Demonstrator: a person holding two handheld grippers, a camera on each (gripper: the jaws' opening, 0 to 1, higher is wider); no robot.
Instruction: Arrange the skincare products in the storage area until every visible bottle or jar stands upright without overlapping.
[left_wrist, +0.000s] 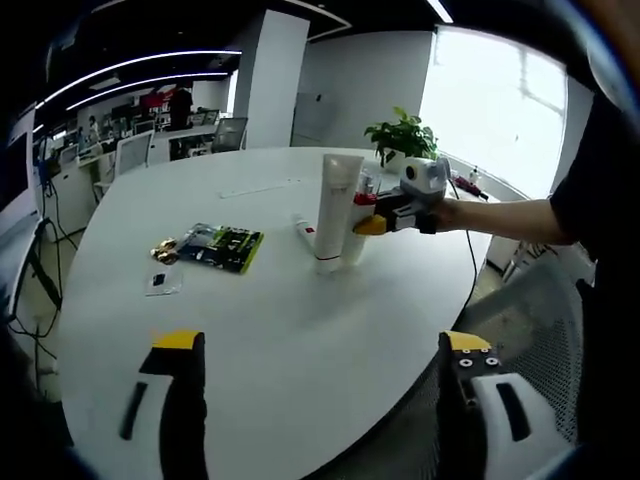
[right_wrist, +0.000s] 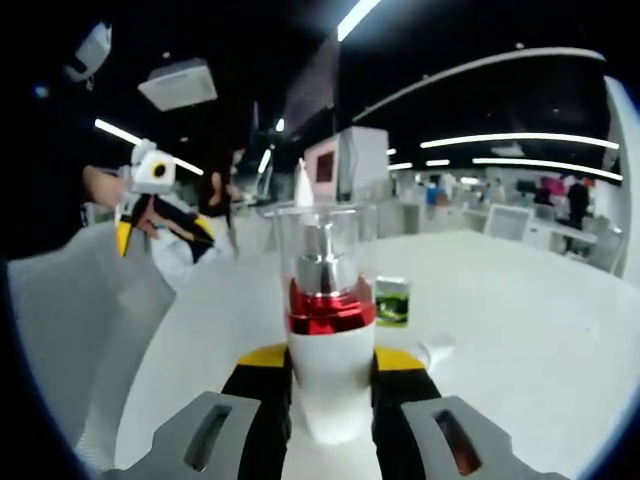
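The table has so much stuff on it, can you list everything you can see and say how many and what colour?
Tall white plastic tube: one, white, standing upright mid-table.
White pump bottle with red metallic collar and clear cap: one, clamped between the right hand-held gripper's jaws, beside the tube.
Small white tube with red end: one, lying flat left of the tall tube.
Green and black flat packet: one, lying on the left of the table.
Potted green plant: one, far table edge.
Round white table: one.
Left hand-held gripper: open, empty.
Right hand-held gripper: shut on the bottle.
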